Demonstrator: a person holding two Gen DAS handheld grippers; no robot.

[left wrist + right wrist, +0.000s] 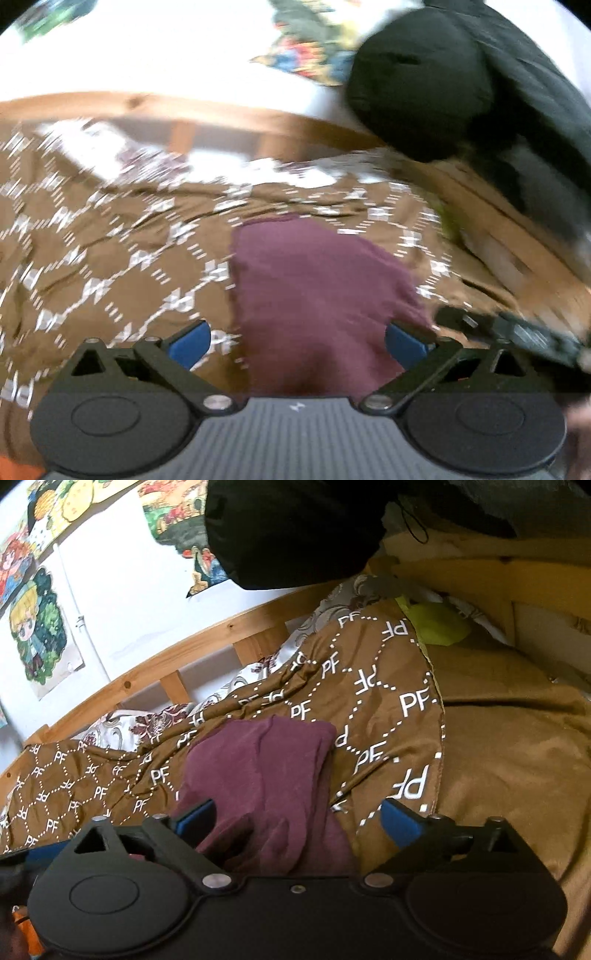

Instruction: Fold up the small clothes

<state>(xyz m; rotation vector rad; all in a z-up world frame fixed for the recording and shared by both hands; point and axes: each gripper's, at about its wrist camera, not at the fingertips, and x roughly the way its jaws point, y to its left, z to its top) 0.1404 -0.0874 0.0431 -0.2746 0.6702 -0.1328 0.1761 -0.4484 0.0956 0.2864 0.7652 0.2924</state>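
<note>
A bed with a wooden frame (207, 642) is covered by a brown blanket (369, 686) printed with "PF". A dark red garment (266, 775) is laid on it. The left gripper (297, 343) and right gripper (297, 819) are held wide apart over the garment, gripping nothing.

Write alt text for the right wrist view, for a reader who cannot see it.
A maroon garment lies rumpled on a brown bedspread printed with white PF letters, just ahead of the open right claw. Behind it run a wooden bed rail and a white wall with cartoon posters.
</note>
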